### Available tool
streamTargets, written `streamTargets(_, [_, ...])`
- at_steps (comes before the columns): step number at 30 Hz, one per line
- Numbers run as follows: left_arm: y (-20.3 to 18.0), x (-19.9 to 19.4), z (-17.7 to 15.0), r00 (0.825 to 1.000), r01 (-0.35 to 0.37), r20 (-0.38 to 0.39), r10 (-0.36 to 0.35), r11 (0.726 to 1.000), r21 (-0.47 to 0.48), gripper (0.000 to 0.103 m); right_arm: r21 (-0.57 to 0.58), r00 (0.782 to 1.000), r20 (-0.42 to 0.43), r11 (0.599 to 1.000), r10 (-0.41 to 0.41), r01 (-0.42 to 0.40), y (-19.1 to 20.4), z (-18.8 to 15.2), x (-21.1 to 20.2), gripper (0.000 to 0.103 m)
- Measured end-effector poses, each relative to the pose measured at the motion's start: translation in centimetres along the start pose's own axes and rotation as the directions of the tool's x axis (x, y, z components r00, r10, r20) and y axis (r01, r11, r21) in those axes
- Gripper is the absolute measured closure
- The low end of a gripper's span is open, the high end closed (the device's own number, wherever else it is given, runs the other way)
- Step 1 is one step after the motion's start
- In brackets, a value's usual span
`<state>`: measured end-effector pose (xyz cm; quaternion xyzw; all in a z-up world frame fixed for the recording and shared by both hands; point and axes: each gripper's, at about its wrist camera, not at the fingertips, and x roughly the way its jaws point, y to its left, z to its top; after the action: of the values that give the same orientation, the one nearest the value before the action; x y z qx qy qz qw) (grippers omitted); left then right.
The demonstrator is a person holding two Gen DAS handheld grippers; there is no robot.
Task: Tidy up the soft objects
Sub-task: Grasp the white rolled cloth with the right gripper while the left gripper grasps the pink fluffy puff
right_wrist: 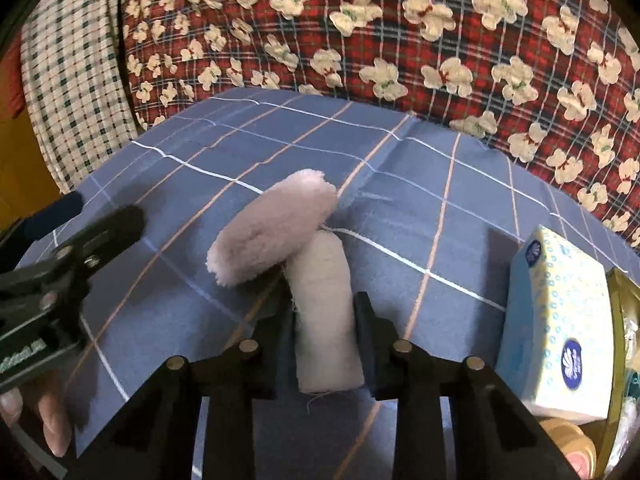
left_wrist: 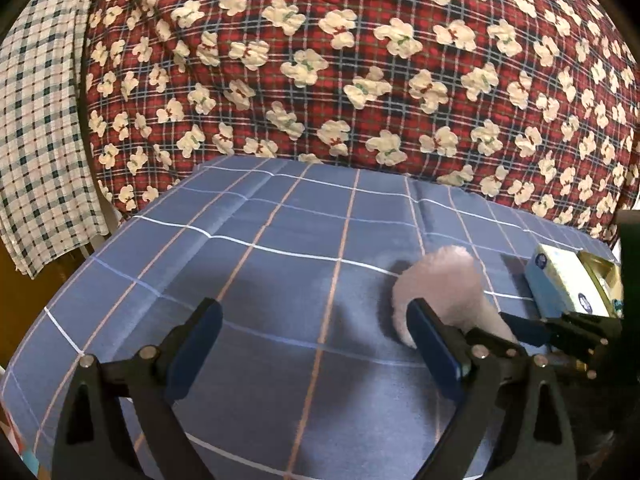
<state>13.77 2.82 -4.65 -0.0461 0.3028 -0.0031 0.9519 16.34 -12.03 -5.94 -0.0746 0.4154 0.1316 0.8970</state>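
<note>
Plainly soft, the pink plush mushroom toy [right_wrist: 296, 248] has a fuzzy, rounded cap and a paler, smoother cylindrical stem with frayed threads at its base. It lies on its side on the blue cloth-covered tabletop [right_wrist: 400, 184], toward the tabletop's right side, its cap pointing away toward the far edge. The cloth is a smooth woven fabric crossed by thin white and orange grid lines, with a few creases near the far edge.

Behind the far edge rises a thick quilted red plaid blanket with cream bear shapes [left_wrist: 360, 60], puffy and folded. To its left hangs a thin white cloth with small dark checks [left_wrist: 36, 128]. At the right edge of the tabletop sits a pale blue and yellow cardboard tissue box [right_wrist: 560, 320], rectangular and glossy, with a gold-rimmed container [right_wrist: 618, 360] just beside it.

The right tool [right_wrist: 324, 336], black with dark blue flat pads, is clenched on the mushroom's stem, one pad on each side.

The left tool [left_wrist: 316, 340] stands released, its jaws spread wide over bare cloth with nothing between them; its right finger is just beside the toy's cap.
</note>
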Motion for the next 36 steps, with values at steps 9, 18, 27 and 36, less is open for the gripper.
streamTargets(9, [-2.1, -0.2, 0.0, 1.0, 0.01, -0.008, -0.01, 0.999, 0.035, 0.008, 0.017, 0.993, 0.114, 1.0, -0.017, 0.015, -0.8, -2.7, -4.2, 0.072])
streamTargets(18, [-5.8, 1.6, -0.6, 0.996, 0.049, -0.075, -0.041, 0.993, 0.111, 0.008, 0.045, 0.972, 0.221, 0.997, -0.074, 0.066, -1.8, -4.4, -6.7, 0.072])
streamTargets(27, [-9.6, 2.9, -0.9, 0.991, 0.081, -0.119, -0.058, 0.977, 0.199, 0.008, 0.104, 0.953, 0.281, 0.991, -0.111, 0.085, -3.6, -4.8, -7.7, 0.072])
streamTargets(36, [-10.5, 5.6, -0.8, 0.97, 0.125, -0.231, -0.077, 0.972, 0.199, 0.054, 0.113, 0.942, 0.32, 0.991, -0.104, 0.071, -3.9, -5.3, -8.2, 0.072])
